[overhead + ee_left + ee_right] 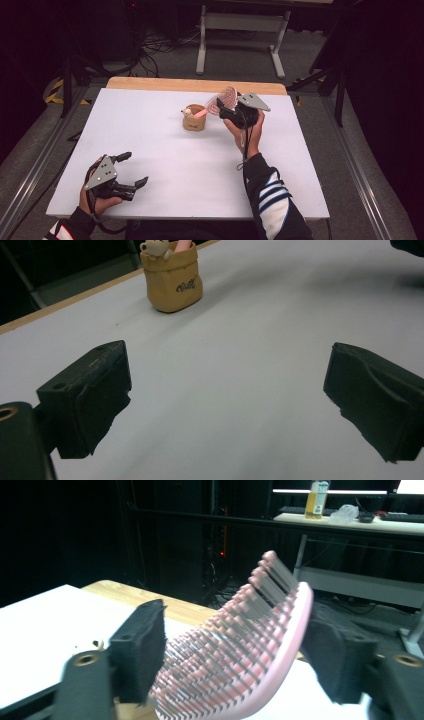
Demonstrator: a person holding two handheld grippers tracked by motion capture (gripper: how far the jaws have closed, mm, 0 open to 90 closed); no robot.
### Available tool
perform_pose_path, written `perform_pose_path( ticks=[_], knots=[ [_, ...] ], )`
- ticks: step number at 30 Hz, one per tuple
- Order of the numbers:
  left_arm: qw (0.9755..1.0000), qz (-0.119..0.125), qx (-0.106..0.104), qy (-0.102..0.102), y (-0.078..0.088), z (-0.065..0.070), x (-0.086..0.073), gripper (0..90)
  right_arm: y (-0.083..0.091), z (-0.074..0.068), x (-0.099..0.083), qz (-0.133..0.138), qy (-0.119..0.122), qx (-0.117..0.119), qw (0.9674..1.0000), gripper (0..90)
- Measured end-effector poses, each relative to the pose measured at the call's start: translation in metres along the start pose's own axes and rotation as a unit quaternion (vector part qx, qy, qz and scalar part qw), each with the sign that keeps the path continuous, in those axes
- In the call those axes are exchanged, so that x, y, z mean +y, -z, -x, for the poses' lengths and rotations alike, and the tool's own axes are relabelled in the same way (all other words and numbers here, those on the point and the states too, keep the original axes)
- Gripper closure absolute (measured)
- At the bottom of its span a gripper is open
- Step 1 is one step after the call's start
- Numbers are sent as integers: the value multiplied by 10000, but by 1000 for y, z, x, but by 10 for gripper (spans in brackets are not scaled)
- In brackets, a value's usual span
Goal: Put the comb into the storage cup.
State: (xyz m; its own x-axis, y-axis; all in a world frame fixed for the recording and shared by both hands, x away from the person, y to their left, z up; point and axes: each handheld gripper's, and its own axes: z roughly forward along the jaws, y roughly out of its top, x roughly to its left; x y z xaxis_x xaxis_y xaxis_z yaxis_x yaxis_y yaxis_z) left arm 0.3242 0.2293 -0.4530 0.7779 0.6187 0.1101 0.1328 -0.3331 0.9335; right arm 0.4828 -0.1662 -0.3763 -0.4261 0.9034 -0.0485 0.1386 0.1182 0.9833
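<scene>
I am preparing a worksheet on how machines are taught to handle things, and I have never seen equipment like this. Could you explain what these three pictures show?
There is no robot here. A person holds a hand-held black two-jaw gripper in each hand and works at a white rectangular table.

The high view looks down from above the person's side. The other two pictures come from cameras riding on the grippers, looking along their black jaws.

On the table stands a small tan fabric pouch with a tiny cream bear figure at its rim. A pink plastic hairbrush leans out of the pouch, handle down.

The left gripper sits near the table's front left corner, jaws wide apart with nothing between them. The right gripper has the brush's bristled head between its jaws; whether the pads actually press on it is unclear.
</scene>
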Motion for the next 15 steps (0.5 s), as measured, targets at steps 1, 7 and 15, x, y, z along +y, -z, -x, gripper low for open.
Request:
perform_pose_path(
  ticks=[1,7,15],
  knots=[
    [10000,-4,4,-2,0,0,0,60,-1,0,0,-11,11,-16,10000,263],
    [10000,-11,0,0,0,0,0,60,-3,-2,-1,-110,54,-146,9998,177],
    [10000,-6,-8,-7,0,0,0,62,-5,-5,-1,-147,184,-136,9996,88]
  ],
)
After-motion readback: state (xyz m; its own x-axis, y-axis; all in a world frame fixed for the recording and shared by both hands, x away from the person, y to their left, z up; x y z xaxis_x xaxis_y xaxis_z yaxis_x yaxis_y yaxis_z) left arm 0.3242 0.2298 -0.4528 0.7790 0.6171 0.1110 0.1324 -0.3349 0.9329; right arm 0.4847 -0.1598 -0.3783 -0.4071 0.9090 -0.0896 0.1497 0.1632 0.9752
